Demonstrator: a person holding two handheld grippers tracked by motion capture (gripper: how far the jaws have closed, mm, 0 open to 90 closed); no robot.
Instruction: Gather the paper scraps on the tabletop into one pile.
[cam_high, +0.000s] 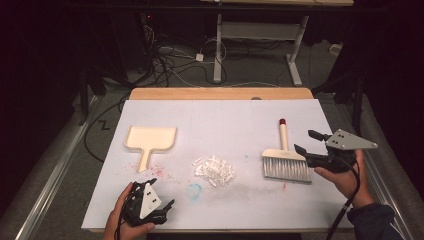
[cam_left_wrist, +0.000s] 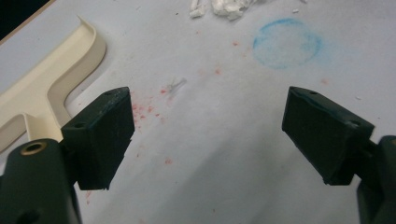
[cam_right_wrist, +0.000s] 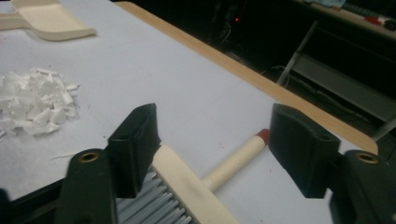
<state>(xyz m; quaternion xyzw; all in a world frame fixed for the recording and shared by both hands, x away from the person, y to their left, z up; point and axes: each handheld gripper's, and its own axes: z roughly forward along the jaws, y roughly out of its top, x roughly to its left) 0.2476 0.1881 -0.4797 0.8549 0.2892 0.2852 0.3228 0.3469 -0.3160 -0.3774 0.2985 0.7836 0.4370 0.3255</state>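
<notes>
Dustpan: cream plastic, lying flat to the left of the paper scraps, well apart from them; its handle points toward the person's edge of the table.
Left gripper: low at the near edge, left of and nearer than the scraps, jaws spread wide with nothing between them; in the left gripper view the dustpan handle lies just beyond its one jaw, making this the nearer hand for the pan.
Paper scraps: a white heap at mid-table, the landmark here, between pan and brush; a faint blue ring is smudged on the sheet just on the near side of it.
Brush: right of the scraps, bristles facing the person, its long axis running away from the person, the red-tipped handle pointing to the far edge.
Right gripper: just right of the brush head, jaws open and empty; in the right gripper view the handle lies between and beyond them, so the likely next move is a short reach forward.
Writing: none legible on any item.
</notes>
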